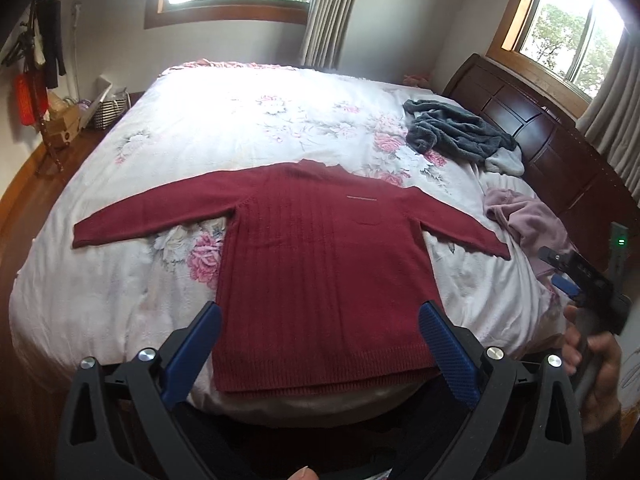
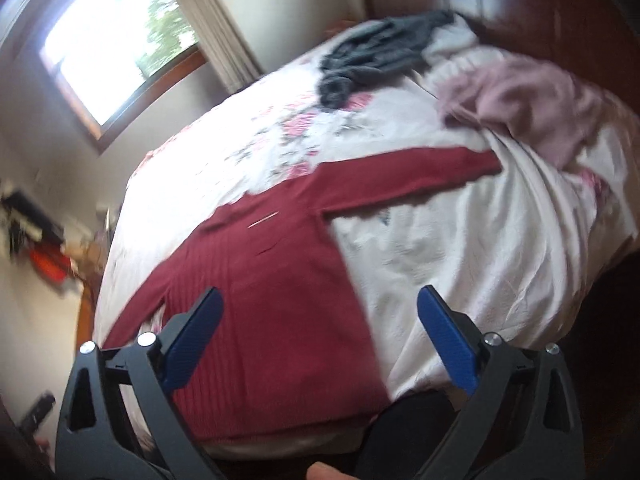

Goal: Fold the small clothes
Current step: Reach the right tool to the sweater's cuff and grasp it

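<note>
A dark red knitted sweater (image 1: 320, 264) lies flat on the bed, both sleeves spread out, hem toward me. My left gripper (image 1: 320, 312) hovers open above the hem, its blue pads wide apart with nothing between them. In the right wrist view the same sweater (image 2: 272, 320) appears tilted and blurred, and my right gripper (image 2: 320, 300) is open over its right side near the bed's front edge, holding nothing. From the left wrist view the right gripper (image 1: 568, 280) shows at the far right, held in a person's hand (image 1: 596, 364).
The bed (image 1: 200, 128) has a white floral cover. A grey fleece garment (image 1: 456, 132) and a pink garment (image 1: 524, 220) lie crumpled near the dark wooden headboard (image 1: 552, 140) on the right. Boxes and bags (image 1: 80, 116) stand on the floor at left.
</note>
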Demonstrator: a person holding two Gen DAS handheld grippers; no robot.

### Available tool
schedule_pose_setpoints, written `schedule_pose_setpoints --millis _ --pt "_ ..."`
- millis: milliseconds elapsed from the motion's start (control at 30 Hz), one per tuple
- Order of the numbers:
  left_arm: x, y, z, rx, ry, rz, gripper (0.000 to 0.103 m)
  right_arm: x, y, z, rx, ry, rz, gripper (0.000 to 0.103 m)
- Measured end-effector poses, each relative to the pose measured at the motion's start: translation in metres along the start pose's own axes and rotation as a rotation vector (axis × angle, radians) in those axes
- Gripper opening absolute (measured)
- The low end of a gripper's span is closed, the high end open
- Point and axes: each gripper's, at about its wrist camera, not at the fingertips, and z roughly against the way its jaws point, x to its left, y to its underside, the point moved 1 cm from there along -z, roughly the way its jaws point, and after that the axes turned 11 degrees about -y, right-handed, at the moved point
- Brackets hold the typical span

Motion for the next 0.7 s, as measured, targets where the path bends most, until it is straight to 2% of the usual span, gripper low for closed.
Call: schedule_pose_setpoints --millis 67,133,233,367,467,600,700 --pt "0.004 -0.004 -0.003 -0.02 0.033 0.05 0.099 -0.048 -0.016 -0.018 0.018 -0.054 -0.149 0.068" --pt "0.007 -0.009 -0.005 -0.03 0.077 0.095 0.099 -0.085 -0.026 -0.036 0.034 -0.106 -0.261 0.066" --pt "0.005 -0.019 -0.016 -0.042 0.092 0.131 0.099 -0.14 -0.041 -0.065 0.05 -0.16 -0.412 0.061" --pt "0.0 -0.03 -0.034 -0.028 0.085 0.131 0.099 -0.216 -0.065 -0.099 -0.003 -0.243 -0.622 0.06" --pt "-0.004 -0.037 -0.056 0.021 0.08 0.131 0.099 -0.267 -0.085 -0.118 -0.045 -0.32 -0.766 0.06" --pt "-0.013 -0.045 -0.075 0.056 0.048 0.111 0.099 -0.321 -0.116 -0.138 -0.157 -0.297 -0.85 0.06" --pt "-0.02 -0.048 -0.088 0.078 0.037 0.1 0.099 -0.359 -0.132 -0.152 -0.219 -0.269 -0.904 0.053"
